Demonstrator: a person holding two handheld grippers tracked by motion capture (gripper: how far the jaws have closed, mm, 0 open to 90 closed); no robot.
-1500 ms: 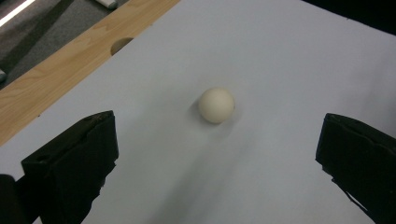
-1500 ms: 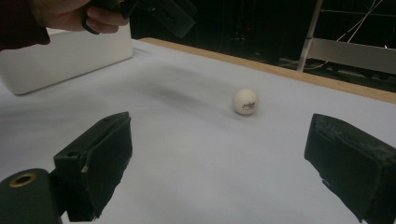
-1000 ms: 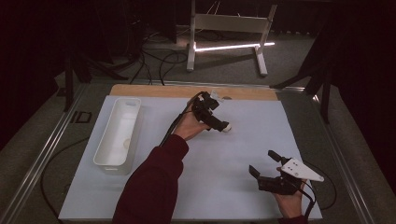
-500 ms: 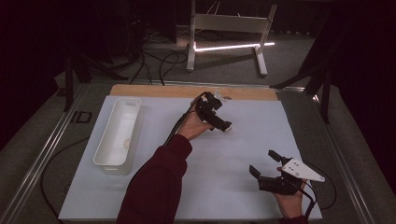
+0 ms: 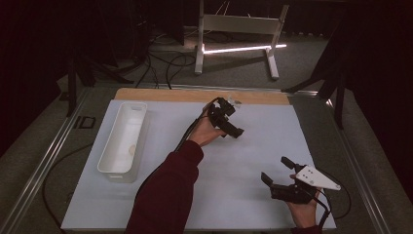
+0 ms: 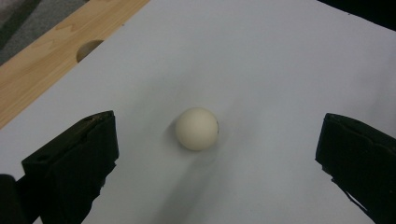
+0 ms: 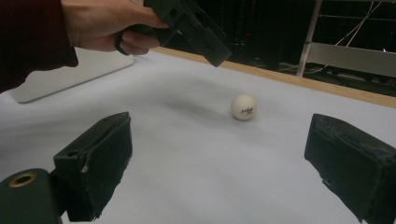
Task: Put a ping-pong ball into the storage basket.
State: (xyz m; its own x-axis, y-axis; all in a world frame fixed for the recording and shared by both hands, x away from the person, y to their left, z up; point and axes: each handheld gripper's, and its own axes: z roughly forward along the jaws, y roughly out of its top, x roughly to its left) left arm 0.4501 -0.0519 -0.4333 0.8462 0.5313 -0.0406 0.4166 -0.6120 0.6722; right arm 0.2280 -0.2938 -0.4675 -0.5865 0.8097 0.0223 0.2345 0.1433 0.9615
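White plastic tray [image 5: 122,139] at left, black left gripper [image 5: 233,126] spread wide over small cream ball [image 6: 197,128].
Best lowered straight, ball centred between jaws on pale sheet [image 5: 253,161], then closed gently against rolling; black right gripper [image 5: 278,170] agape, idle.

A white tray [image 5: 122,139] lies along the left side of the white mat [image 5: 253,161]. A wooden strip [image 5: 165,95] borders the mat's far edge.
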